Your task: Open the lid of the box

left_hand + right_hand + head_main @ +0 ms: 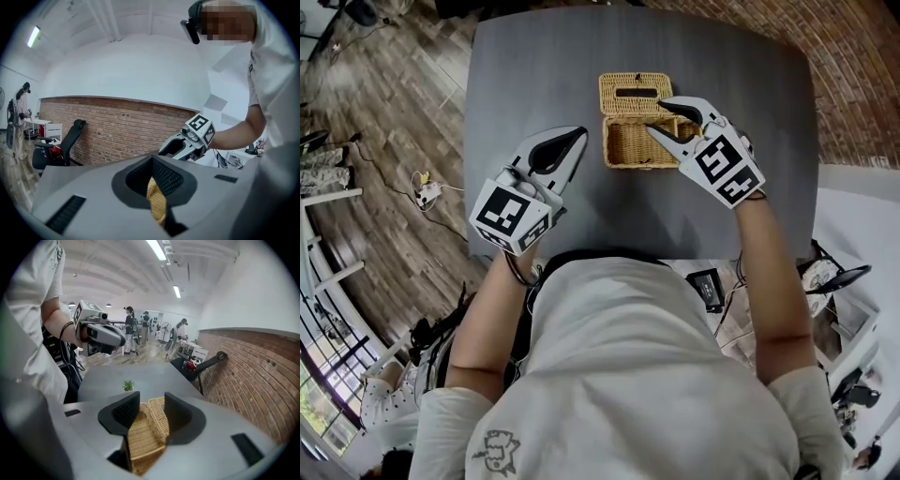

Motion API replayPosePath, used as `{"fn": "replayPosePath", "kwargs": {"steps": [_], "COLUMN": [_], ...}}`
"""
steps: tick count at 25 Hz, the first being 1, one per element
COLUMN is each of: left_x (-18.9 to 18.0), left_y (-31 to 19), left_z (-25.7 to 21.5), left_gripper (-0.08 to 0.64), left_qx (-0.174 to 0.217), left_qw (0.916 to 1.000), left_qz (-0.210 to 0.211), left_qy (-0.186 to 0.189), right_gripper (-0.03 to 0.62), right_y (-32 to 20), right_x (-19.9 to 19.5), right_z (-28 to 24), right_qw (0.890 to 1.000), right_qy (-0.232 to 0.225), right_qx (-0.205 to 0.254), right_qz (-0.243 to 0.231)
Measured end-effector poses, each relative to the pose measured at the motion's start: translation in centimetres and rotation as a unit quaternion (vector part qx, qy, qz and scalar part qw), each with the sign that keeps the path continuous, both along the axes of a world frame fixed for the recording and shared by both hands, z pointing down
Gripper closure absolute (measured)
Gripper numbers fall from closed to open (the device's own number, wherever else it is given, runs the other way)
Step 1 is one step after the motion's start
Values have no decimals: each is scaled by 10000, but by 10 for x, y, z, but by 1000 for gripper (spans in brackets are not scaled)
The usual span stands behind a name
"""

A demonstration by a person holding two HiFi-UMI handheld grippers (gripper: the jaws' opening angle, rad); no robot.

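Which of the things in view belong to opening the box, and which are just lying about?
Job in hand:
- box
- lid, already tipped back
- right gripper, jaws apart over the box
- left gripper, shut, beside the box

Lying about:
- plant on the table
- chair
- cable on the floor

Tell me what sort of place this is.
Probably a shared lab or workshop hall: strip lights overhead, an office chair by a brick wall, and several people standing among equipment across the room.
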State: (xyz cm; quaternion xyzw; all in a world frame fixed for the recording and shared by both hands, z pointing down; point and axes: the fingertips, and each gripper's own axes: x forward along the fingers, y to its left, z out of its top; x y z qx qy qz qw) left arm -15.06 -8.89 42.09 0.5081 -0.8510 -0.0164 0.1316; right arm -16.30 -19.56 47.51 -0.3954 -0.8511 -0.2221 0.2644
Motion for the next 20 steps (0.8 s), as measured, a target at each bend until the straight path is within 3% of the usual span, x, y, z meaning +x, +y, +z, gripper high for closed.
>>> {"fn": "replayPosePath", "kwargs": {"steps": [12,20], "left_x": [70,104], "left_y": [24,28], "left_z": [-27,-31], "left_gripper": [549,549], "left_qx": [86,62], "left_qw": [9996,9994], "left_qz": [-139,-155], "left_qy": [-237,-312], "right_gripper": [512,575], "right_y": [34,41], "right_x": [87,125], "right_z": [-66,-72], "right_qw": [9917,9848], "right_qy": [-870,-1037], "right_qx": [-939,-1358], "right_qz": [153,301]}}
